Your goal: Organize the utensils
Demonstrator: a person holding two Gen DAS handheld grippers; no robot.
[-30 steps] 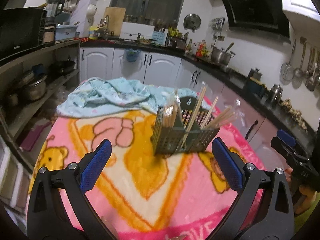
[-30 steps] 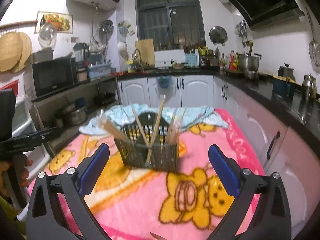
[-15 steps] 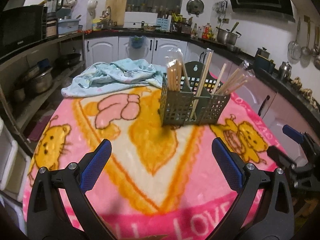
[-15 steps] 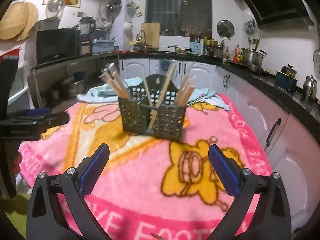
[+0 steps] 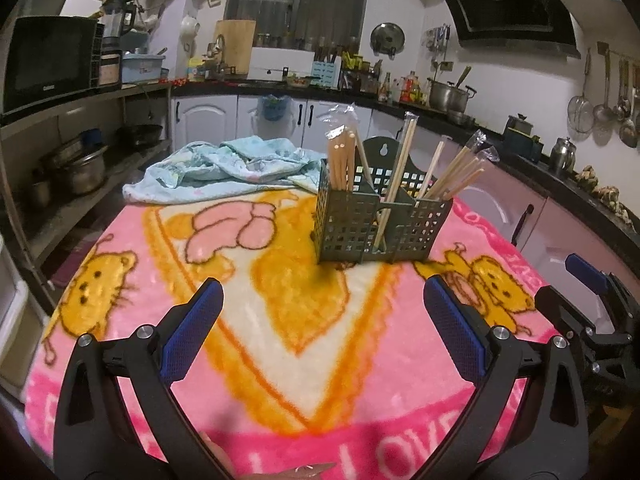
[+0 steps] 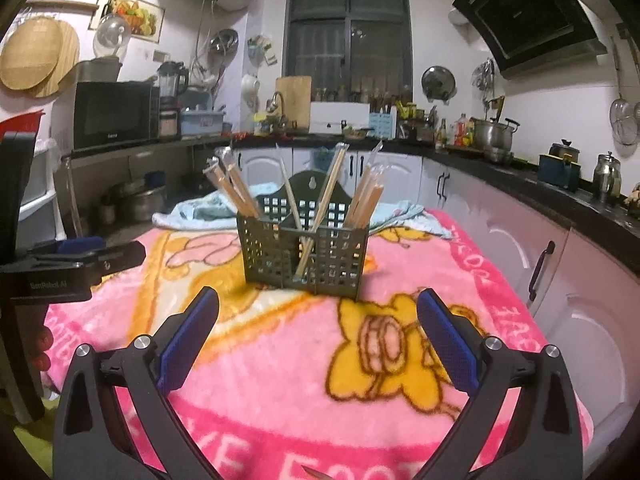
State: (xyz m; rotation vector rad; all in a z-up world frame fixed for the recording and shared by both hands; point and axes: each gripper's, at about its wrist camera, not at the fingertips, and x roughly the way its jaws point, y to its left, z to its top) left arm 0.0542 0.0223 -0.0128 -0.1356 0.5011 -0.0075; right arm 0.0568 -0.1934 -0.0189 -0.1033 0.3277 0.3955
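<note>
Our right gripper (image 6: 318,318) wide open above the pink blanket (image 6: 280,380), green utensil caddy (image 6: 306,256) of chopsticks (image 6: 326,196) mid-blanket, our left gripper (image 6: 76,258) over its left edge.

A chopstick holder (image 5: 380,222) stands on a blanket (image 5: 280,320) that covers the tabletop, with chopsticks (image 5: 342,160) upright and leaning in its compartments. Behind it lies a crumpled towel (image 5: 224,170). Farther back, a kitchen counter (image 5: 280,82) runs along the wall and around to the right.

1. Pink cartoon blanket (image 5: 280,360) covers the table.
2. Crumpled light-blue cloth (image 5: 224,170) lies at the blanket's far edge.
3. Microwave (image 6: 114,114) on left shelf.
4. Steel pot (image 6: 494,134) on right counter.
5. Range hood (image 6: 528,12) above the right counter.
</note>
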